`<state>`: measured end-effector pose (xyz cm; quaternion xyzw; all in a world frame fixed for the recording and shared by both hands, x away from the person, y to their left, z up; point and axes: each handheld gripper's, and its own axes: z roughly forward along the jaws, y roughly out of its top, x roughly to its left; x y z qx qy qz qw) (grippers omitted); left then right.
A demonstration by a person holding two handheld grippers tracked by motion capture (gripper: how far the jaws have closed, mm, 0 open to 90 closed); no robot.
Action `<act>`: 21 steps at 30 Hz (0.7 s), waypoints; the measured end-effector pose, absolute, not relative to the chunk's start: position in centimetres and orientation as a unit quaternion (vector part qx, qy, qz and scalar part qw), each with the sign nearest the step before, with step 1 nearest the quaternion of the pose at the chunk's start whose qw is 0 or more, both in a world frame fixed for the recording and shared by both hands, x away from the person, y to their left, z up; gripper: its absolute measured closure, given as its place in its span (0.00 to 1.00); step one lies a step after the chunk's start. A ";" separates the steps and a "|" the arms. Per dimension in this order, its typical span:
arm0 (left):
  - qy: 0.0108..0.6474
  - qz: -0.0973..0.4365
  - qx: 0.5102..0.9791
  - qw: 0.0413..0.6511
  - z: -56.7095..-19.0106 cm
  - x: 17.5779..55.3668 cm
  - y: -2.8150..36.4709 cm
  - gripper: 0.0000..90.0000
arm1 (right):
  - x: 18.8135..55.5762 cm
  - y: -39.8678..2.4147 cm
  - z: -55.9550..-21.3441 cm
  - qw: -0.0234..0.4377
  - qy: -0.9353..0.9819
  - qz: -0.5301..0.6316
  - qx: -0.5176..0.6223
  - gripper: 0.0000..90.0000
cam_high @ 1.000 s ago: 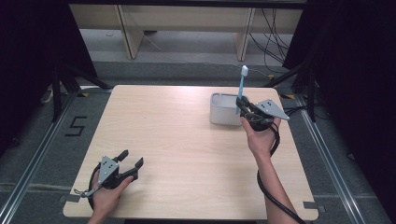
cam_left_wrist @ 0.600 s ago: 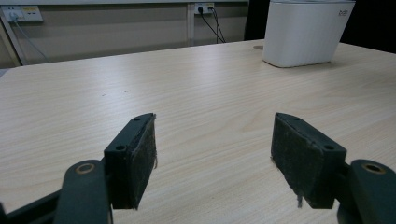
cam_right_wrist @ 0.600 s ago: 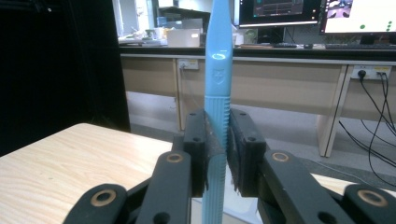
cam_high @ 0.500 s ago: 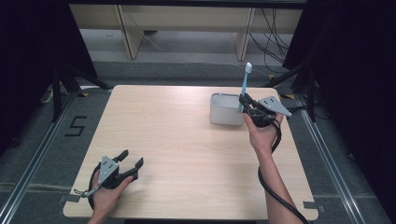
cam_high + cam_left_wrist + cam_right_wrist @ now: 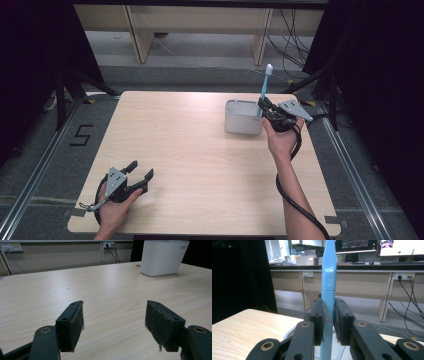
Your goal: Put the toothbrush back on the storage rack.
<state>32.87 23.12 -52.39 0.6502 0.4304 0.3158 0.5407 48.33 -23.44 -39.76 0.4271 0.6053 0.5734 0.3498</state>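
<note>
A light blue toothbrush (image 5: 265, 89) stands upright, head up, clamped between the jaws of my right gripper (image 5: 263, 108) at the right rim of a white rectangular holder (image 5: 242, 119). In the right gripper view the pads press on the ribbed handle of the toothbrush (image 5: 329, 290), and my right gripper (image 5: 329, 317) sits just above the holder's rim (image 5: 289, 334). My left gripper (image 5: 141, 171) rests low near the table's front left corner, open with nothing between its pads (image 5: 72, 323). The holder (image 5: 163, 257) stands far off across the table in the left gripper view.
The wooden table (image 5: 190, 145) carries nothing besides the holder. A black cable (image 5: 295, 205) trails from the right gripper along the forearm. Desks, wall sockets and screens stand beyond the table's far edge.
The right gripper has shifted slightly to the right with the toothbrush, still upright by the holder. The left gripper has stayed put.
</note>
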 end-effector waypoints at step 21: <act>0.430 0.316 0.650 0.541 -52.4 32.8 23.1 0.34 | 50.3 -24.1 -40.4 0.361 0.601 0.553 0.449 0.87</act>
